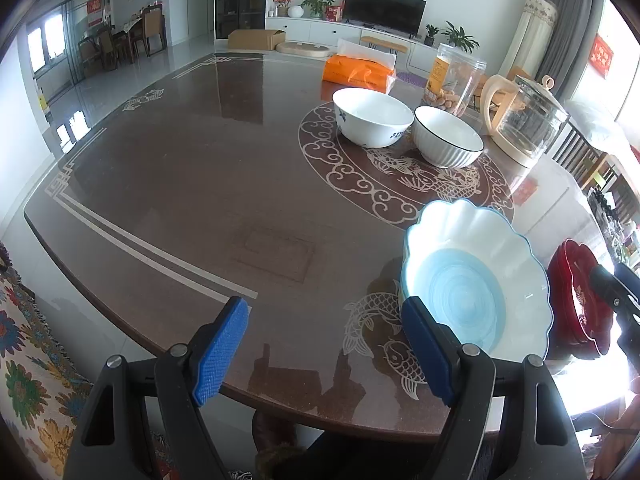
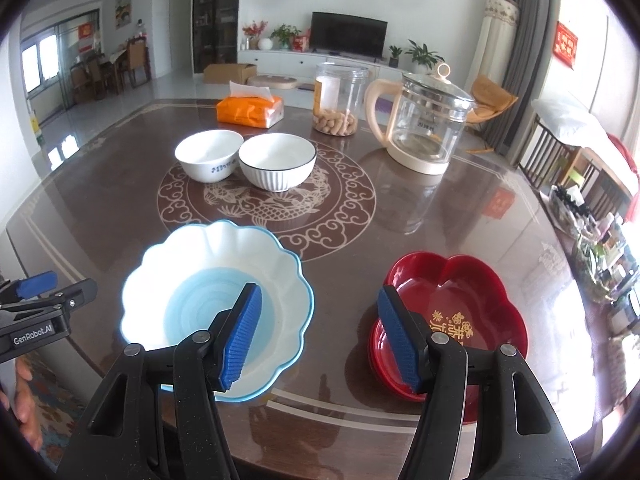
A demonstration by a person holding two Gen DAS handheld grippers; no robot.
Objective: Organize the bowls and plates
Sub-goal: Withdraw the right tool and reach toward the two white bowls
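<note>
Both tongs released, holding nothing. Right gripper point(image 2: 320, 336) hovers low over the near table edge, jaws spread wide — one blue pad over the scalloped blue-and-white plate point(image 2: 216, 304), the other over the red lacquer dish point(image 2: 456, 304). Left gripper point(image 1: 324, 354) hangs at the near edge just left of the same scalloped plate point(image 1: 476, 276), equally spread, with bare tabletop between its fingers.

Judgement: nothing picked yet, task at its start. The red dish looks like two nested pieces already. To take either plate well, come in on the rim with one pad inside and one outside, and clamp squarely — a glossy surface under a glazed rim may let it skate. Keep it level on the lift.

Further back, well apart from the plates: a white bowl with blue markings point(image 2: 210, 158) touching or just beside a ribbed white bowl with dark rim point(image 2: 278, 160). They look stackable, ribbed one seeming wider.

Behind them: orange tissue pack point(image 2: 250, 110), clear jar of snacks point(image 2: 338, 100), glass kettle point(image 2: 424, 124).

Surface: dark glossy table point(image 1: 180, 184), pale dragon and fish inlay, strong reflections. Room beyond: TV point(image 2: 349, 34), potted plants, dining chairs far left.
</note>
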